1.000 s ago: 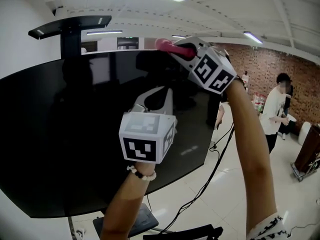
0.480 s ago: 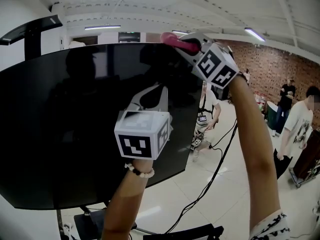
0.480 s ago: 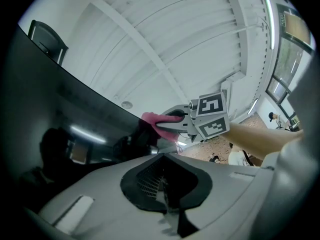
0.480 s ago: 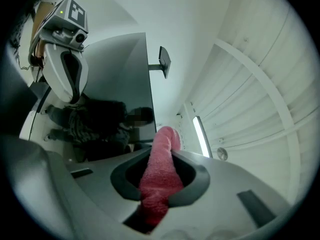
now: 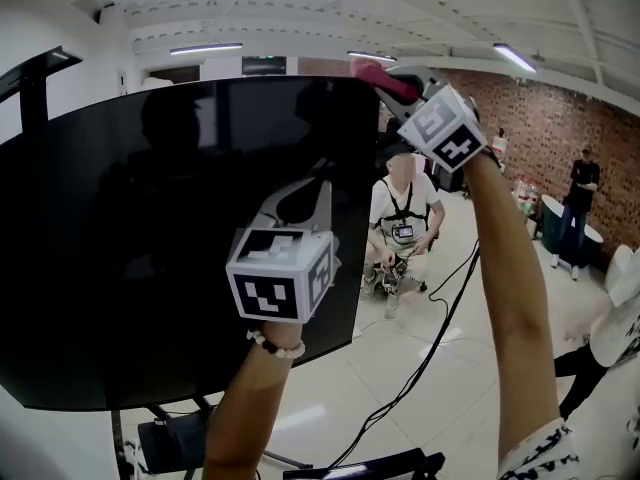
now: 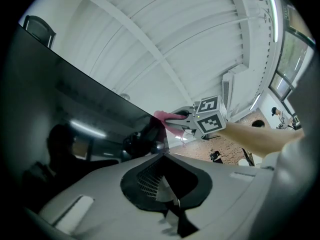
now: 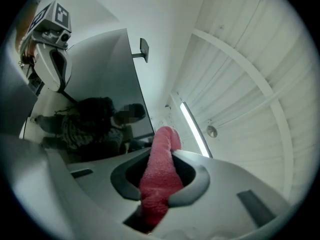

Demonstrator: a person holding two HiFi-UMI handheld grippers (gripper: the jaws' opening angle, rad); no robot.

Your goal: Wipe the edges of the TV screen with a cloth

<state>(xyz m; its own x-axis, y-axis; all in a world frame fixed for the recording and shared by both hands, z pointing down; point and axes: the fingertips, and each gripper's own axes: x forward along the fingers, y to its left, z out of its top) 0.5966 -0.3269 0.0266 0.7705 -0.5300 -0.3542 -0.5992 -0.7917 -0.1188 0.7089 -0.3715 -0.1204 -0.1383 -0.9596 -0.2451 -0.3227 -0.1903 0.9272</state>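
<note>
The right claw (image 5: 398, 86) was clenched on a pink cloth (image 7: 159, 176), held at the top right corner of the TV (image 5: 150, 248), at 1 o'clock in the head view. The left claw (image 5: 320, 176) was closed on nothing, in front of the TV near its centre. Past the TV's right edge, at 3 o'clock, a person (image 5: 402, 218) crouched on the floor (image 5: 330, 408), with cables (image 5: 432, 353) trailing nearby. Open room lay above the top edge and to the right.

The cloth (image 5: 378, 74), in the right gripper (image 5: 398, 88), is sitting at the TV screen's (image 5: 150, 238) top right corner. The left gripper (image 5: 308, 190) is hanging lower, before the screen. A person (image 5: 403, 218) is crouching behind, rightward.
</note>
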